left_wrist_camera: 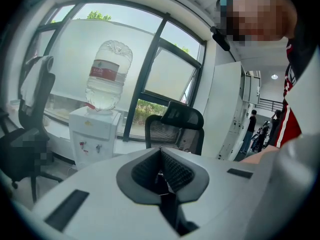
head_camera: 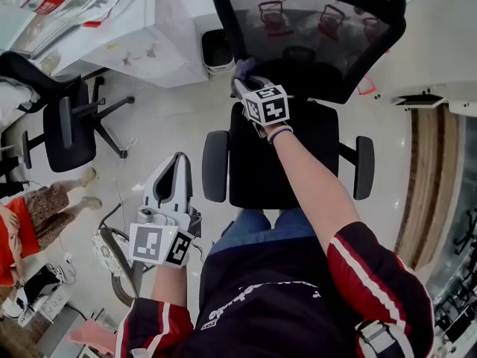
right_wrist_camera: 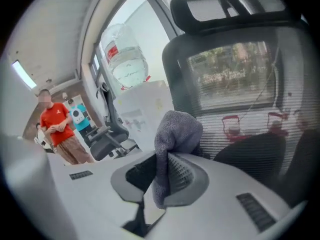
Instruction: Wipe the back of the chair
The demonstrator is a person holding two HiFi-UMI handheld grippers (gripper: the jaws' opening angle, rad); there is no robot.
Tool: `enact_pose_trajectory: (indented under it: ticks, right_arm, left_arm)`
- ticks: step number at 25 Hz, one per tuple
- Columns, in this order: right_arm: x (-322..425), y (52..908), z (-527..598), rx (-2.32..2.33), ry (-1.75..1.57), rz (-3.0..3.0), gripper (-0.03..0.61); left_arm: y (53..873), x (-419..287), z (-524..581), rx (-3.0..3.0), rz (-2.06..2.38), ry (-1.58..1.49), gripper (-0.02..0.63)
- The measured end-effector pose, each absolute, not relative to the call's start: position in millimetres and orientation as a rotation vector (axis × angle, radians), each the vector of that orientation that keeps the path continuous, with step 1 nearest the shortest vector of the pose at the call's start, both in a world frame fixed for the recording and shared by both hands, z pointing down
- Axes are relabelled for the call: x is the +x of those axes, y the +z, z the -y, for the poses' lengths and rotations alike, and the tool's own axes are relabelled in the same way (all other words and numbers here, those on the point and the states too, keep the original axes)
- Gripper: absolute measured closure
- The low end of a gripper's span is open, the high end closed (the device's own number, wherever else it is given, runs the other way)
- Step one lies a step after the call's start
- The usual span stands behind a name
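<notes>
Right gripper (right_wrist_camera: 162, 176) pinches a fuzzy grey cloth (right_wrist_camera: 174, 131), seemingly touching the chair's black mesh back (head_camera: 313, 32); left gripper (left_wrist_camera: 161, 176) is clenched on nothing.

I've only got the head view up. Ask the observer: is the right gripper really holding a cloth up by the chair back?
Observer: Yes. The right gripper view shows the right gripper shut on a grey cloth, which bunches up above the jaws.
Operator: And the left gripper, is it carrying anything?
Observer: No. The left gripper has its jaws together with nothing between them.
Operator: Where is it aimed?
Observer: At a white water dispenser with a clear bottle upside down on top, away from the chair being wiped.
</notes>
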State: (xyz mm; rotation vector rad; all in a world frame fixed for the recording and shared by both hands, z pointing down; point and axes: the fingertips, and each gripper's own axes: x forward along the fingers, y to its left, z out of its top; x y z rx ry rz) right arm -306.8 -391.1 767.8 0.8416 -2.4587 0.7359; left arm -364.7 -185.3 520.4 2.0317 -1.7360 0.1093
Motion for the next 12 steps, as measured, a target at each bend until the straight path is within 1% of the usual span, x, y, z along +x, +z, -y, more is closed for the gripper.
enact_pose_trajectory:
  ticks: [3,6,12]
  right_arm:
    - [-288,719,370,0.844,0.67,2.518,0.517]
    - [-254,659,342,0.86,0.595,2.581,0.517]
    - [-140,552,263,1.046,0.582,2.672,0.517]
  left_arm:
    - [508,-355,183,2.065,1.719,0.058,0.589]
    - [482,-336,180,2.114,1.704,-0.006,0.589]
    - [427,-276,148,2.227,1.682,-0.089,0.589]
